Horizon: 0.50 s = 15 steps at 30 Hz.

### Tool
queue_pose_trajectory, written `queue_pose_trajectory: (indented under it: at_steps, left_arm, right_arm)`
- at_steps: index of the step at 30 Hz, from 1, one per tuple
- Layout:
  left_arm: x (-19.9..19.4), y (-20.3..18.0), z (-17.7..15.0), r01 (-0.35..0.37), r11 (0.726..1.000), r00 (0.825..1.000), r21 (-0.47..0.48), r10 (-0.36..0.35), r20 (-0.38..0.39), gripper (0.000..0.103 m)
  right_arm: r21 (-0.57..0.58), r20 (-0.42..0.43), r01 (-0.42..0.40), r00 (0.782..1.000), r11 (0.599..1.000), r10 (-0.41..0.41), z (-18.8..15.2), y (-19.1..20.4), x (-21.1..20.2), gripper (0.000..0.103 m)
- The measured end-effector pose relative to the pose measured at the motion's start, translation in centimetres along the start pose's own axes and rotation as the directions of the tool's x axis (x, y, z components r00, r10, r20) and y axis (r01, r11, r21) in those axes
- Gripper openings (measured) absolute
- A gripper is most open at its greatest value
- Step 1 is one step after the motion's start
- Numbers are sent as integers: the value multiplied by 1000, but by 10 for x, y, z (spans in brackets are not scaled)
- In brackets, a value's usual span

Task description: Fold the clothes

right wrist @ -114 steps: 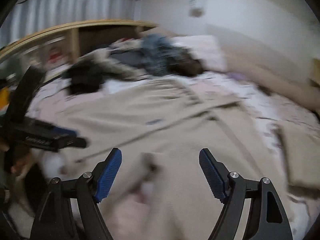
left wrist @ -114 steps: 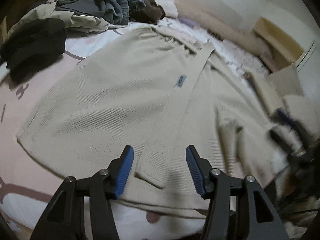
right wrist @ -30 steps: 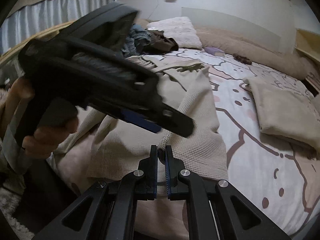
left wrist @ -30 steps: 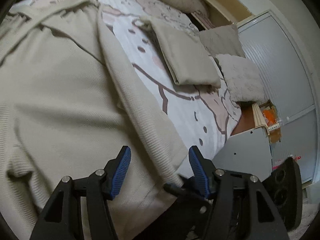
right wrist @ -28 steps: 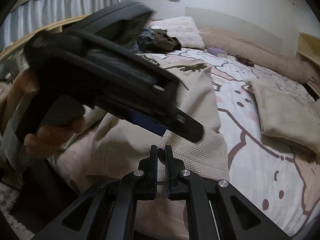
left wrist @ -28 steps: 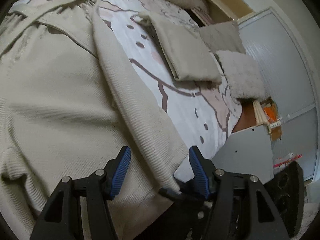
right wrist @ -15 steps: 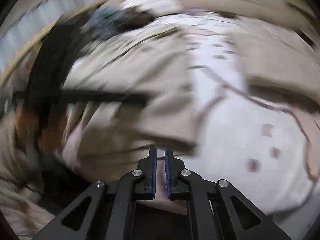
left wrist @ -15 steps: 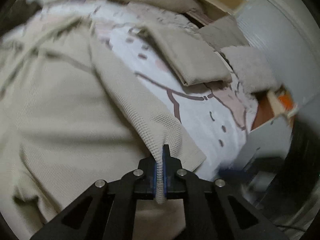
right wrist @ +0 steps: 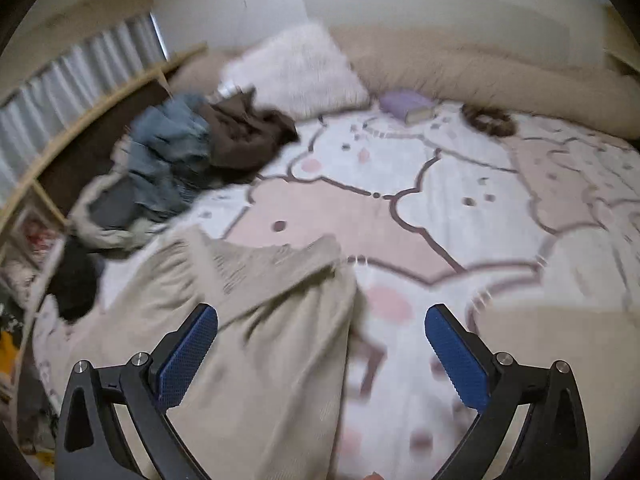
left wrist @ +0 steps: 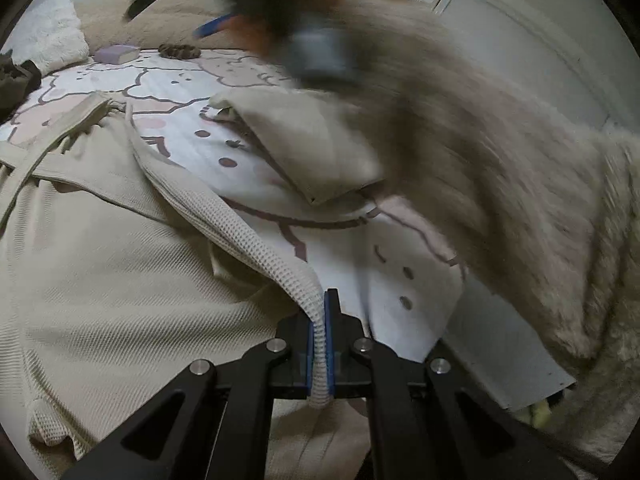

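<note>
So on my left camera, the left gripper (left wrist: pixel 320 344) is clamped tight on the waffle-knit edge of the beige robe (left wrist: pixel 120 280), with the fabric pinched between the blue pads (left wrist: pixel 309 344) and a short end poking out below them. The robe itself lies spread over the near left part of the bed (left wrist: pixel 200 88), its belt (left wrist: pixel 36 156) trailing off to the far left. Just right of it sits a folded beige piece (left wrist: pixel 312 148) on the patterned sheet.

A fuzzy sleeve (left wrist: pixel 500 168) cuts across the right side of that view (really blurry, can't make out much more).

On the right camera, the right gripper (right wrist: pixel 320 356) has its jaws opening, spread wide with nothing between them, hanging over the robe's far edge and the sheet. Far left there's a heap of unfolded clothes (right wrist: pixel 192 152), a white fluffy pillow (right wrist: pixel 300 68) behind it, and a purple book (right wrist: pixel 408 106) near the headboard cushion.
</note>
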<state>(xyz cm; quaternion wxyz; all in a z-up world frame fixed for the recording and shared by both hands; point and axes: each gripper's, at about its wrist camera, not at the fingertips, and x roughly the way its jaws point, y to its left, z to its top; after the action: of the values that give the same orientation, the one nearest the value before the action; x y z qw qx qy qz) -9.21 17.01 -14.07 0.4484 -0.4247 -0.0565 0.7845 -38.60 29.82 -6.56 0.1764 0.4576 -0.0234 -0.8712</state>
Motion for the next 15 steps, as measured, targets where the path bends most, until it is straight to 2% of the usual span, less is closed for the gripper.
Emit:
queue_pose_trajectory:
  at_steps: [4, 6, 8, 9, 10, 12, 13, 15]
  left_arm:
    - [-11, 17, 0, 76, 996, 997, -45, -74, 28, 5]
    - [-13, 25, -1, 98, 993, 995, -69, -95, 35, 5]
    - [-12, 30, 0, 121, 989, 992, -82, -118, 34, 5]
    - [-10, 32, 0, 129, 988, 991, -85, -127, 32, 5]
    - [-9, 33, 1, 135, 987, 991, -87, -132, 31, 5]
    - [-6, 34, 2, 141, 986, 990, -89, -139, 26, 5]
    - [-4, 35, 3, 143, 986, 990, -91, -141, 24, 5]
    - [-3, 35, 5, 150, 984, 989, -94, -148, 28, 5]
  right_arm:
    - [-23, -184, -35, 982, 999, 30, 17, -17, 87, 103]
    - [-17, -238, -57, 970, 998, 51, 14, -24, 117, 103]
    - [9, -256, -88, 963, 996, 88, 11, -31, 137, 101]
    - [30, -258, -108, 960, 994, 112, 8, -34, 145, 94]
    - [55, -262, -129, 955, 990, 139, 7, -36, 149, 82]
    - [114, -270, -157, 945, 981, 183, 2, -39, 157, 67]
    - [125, -261, -161, 947, 979, 189, 2, -37, 157, 59]
    - [132, -230, -155, 956, 979, 182, 3, -32, 148, 34]
